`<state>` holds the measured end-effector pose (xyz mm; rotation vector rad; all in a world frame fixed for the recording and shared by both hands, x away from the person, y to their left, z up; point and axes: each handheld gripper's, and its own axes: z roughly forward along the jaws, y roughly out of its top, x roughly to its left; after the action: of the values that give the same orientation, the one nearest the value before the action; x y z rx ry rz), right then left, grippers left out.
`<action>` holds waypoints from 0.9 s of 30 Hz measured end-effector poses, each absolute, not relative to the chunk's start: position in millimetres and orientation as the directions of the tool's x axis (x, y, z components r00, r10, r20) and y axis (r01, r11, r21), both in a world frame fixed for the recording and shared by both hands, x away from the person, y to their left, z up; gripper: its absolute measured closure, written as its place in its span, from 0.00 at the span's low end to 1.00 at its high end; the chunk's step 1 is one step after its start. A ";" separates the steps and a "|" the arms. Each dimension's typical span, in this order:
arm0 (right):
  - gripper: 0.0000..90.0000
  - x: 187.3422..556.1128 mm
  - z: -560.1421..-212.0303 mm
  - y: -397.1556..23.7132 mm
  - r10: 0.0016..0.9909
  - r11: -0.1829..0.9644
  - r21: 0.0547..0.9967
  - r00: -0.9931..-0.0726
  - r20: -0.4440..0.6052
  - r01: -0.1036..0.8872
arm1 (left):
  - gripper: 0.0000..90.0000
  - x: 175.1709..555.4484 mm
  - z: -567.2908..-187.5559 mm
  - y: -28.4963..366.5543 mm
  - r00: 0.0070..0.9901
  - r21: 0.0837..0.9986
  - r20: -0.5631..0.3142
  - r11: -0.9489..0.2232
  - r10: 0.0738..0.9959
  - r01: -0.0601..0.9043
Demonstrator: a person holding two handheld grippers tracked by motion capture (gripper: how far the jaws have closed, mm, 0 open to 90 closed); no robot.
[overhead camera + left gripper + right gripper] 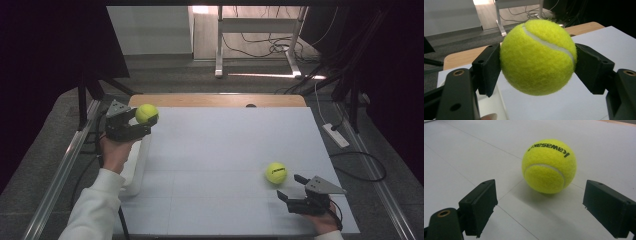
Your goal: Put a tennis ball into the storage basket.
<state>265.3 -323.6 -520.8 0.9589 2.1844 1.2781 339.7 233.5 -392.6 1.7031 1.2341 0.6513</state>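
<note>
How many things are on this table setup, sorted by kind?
Tennis balls: 2, one held, one on the white mat
Grippers: 2, left gripper, right gripper
White mat: 1
Total: 5

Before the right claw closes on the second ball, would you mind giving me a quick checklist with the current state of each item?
1. Left claw holds its tennis ball firmly: ok, pinched on both sides.
2. Right claw open wide enough: ok.
3. Second ball resting still on the white mat: cannot tell from one moment.
4. Ball centred between the jaws: ok, roughly.
5. Jaws already around the ball: not ok, it lies ahead of them.
</note>
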 end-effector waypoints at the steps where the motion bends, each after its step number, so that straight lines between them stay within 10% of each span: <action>1: 0.13 265.3 -520.8 -323.6 0.744 0.336 0.876 -0.667 -0.021 0.346 | 0.29 340.1 -393.0 235.0 0.357 0.888 -0.090 -0.088 0.930 0.452; 27: 0.13 266.3 -521.2 -322.9 0.745 0.340 0.874 -0.667 -0.025 0.346 | 0.29 351.0 -406.8 269.5 0.252 0.861 -0.115 -0.030 0.961 0.507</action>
<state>266.3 -322.9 -521.2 0.9575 2.1863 1.2716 351.0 269.5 -406.8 1.6661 1.3759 0.6649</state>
